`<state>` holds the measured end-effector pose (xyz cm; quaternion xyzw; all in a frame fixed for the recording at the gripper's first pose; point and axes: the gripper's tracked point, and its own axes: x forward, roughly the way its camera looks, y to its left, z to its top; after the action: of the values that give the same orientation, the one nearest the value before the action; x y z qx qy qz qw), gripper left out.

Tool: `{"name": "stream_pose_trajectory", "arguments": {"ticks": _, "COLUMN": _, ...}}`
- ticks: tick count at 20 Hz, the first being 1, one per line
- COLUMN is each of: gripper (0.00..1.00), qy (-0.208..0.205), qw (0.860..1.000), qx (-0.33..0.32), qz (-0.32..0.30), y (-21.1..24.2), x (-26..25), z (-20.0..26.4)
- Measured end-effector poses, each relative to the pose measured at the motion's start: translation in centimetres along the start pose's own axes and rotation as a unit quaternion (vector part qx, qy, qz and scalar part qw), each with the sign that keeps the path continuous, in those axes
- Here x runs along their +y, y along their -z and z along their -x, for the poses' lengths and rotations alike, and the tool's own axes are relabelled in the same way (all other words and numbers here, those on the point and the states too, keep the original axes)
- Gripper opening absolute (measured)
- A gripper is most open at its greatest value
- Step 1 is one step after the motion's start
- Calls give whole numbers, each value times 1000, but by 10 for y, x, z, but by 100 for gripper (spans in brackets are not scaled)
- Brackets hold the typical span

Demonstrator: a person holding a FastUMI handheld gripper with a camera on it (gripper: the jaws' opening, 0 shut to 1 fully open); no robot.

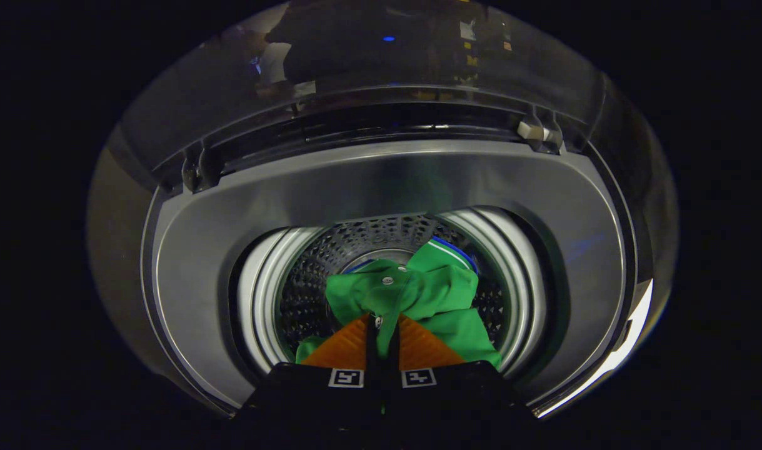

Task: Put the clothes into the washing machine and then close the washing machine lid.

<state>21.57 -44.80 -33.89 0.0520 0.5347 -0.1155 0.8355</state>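
Observation:
I look down into a top-loading washing machine (230, 206) with a grey top deck around a round drum opening. A green shirt (440, 294) with buttons and a blue-and-white trim hangs over the perforated steel drum (330, 256). My gripper (384, 325) is shut on a fold of the green shirt, with the cloth pinched between both fingers and bunched just ahead of them. The raised glass lid (368, 69) stands open beyond the drum, held by its hinges (539, 132).
The white plastic ring (259, 294) of the drum mouth surrounds the shirt. The grey deck slopes down to the opening on all sides. The lid glass reflects the booth.

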Motion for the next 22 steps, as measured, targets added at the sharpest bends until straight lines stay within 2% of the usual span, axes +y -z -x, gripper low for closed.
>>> {"name": "stream_pose_trajectory", "arguments": {"ticks": 1, "gripper": 7, "qy": -4, "qw": 1000, "qx": 1, "qz": 0, "y": 0, "x": 2, "z": -2}}
{"name": "stream_pose_trajectory", "arguments": {"ticks": 3, "gripper": 14, "qy": 3, "qw": 1000, "qx": 4, "qz": 14, "y": 3, "x": -3, "z": -2}}
{"name": "stream_pose_trajectory", "arguments": {"ticks": 6, "gripper": 65, "qy": 24, "qw": 1000, "qx": 14, "qz": 15, "y": 9, "x": -11, "z": -2}}
{"name": "stream_pose_trajectory", "arguments": {"ticks": 8, "gripper": 99, "qy": 7, "qw": 1000, "qx": 13, "qz": 8, "y": 10, "x": -5, "z": -2}}
{"name": "stream_pose_trajectory", "arguments": {"ticks": 14, "gripper": 99, "qy": 11, "qw": 1000, "qx": -13, "qz": 10, "y": 2, "x": -7, "z": 19}}
{"name": "stream_pose_trajectory", "arguments": {"ticks": 18, "gripper": 98, "qy": 10, "qw": 997, "qx": -82, "qz": 3, "y": -32, "x": -6, "z": 67}}
{"name": "stream_pose_trajectory", "arguments": {"ticks": 22, "gripper": 98, "qy": 20, "qw": 987, "qx": -154, "qz": 27, "y": -82, "x": -6, "z": 128}}
